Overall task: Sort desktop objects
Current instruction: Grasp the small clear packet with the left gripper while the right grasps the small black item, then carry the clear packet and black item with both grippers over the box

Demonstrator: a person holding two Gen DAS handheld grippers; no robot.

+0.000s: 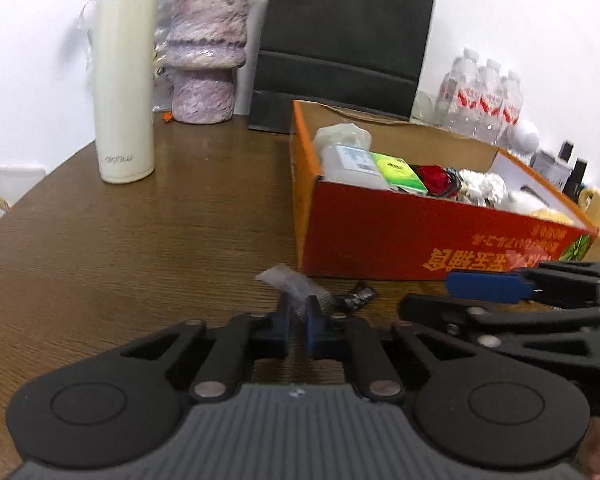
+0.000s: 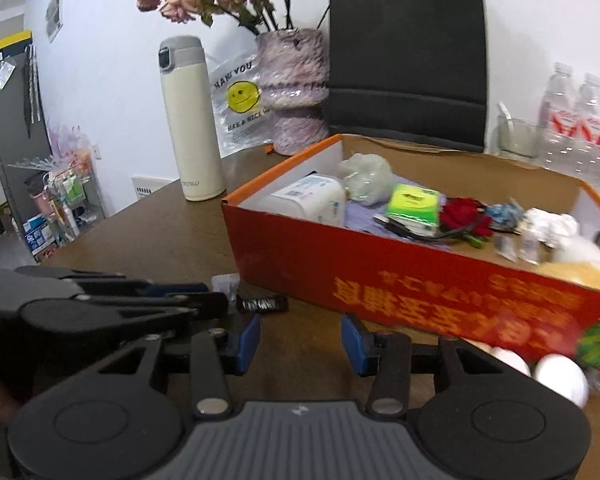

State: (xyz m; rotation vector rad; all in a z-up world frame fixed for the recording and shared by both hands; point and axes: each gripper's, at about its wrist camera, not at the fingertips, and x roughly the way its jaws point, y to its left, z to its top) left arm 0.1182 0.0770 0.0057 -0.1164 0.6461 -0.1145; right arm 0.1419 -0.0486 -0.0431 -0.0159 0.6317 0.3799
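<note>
Since the left gripper (image 1: 298, 312) has its jaws nearly closed on a small clear plastic packet (image 1: 290, 280) at the tabletop (image 1: 140, 240), just in front of the orange box (image 1: 380, 236), the step in hand looks like pick-and-drop into that box. Grip looks thin: only the packet's near edge is pinched, so lift straight up, slowly, and clear the near wall before moving across. Release over a free patch; the box already holds a white container (image 2: 312, 200), a green pack (image 2: 414, 204), a red flower (image 2: 464, 212) and crumpled paper.

Right gripper (image 2: 300, 338): jaws wide open, holding nothing, low over the tabletop close to the box front. It sits just beside the left one, so collision risk on the lift; keep it still or back it off.

A small dark wrapped item (image 2: 262, 304) lies just beside the packet, probably next. Two white balls (image 2: 560, 376) rest by the box's near corner. Thermos (image 1: 124, 80) and vase (image 1: 206, 52) are well apart, not in the way.
</note>
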